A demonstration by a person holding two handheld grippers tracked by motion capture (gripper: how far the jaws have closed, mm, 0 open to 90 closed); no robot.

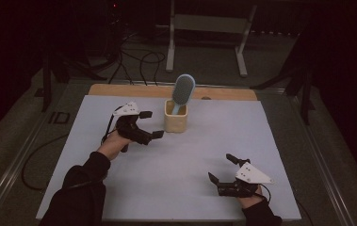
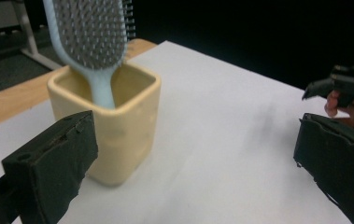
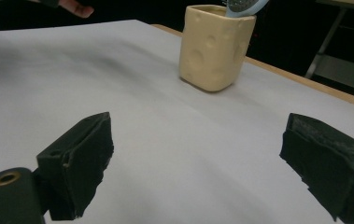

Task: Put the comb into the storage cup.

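A cream square cup (image 1: 175,121) stands at the back middle of the white sheet. A light blue hairbrush (image 1: 183,89) stands in it, handle down and bristle head up. My left gripper (image 1: 151,124) is open just left of the cup with nothing between its jaws. In the left gripper view the cup (image 2: 118,135) and brush (image 2: 90,32) sit close ahead between the open jaws of my left gripper (image 2: 193,158). My right gripper (image 1: 220,166) is open near the front right, well away from the cup. The right gripper view shows the cup (image 3: 214,46) far ahead of the right gripper (image 3: 202,163).
A white sheet (image 1: 176,160) covers the table, with a wooden strip (image 1: 119,90) along its back edge. A metal stand (image 1: 209,23) and cables (image 1: 138,61) lie on the floor behind. The other gripper (image 2: 343,84) shows at the right of the left gripper view.
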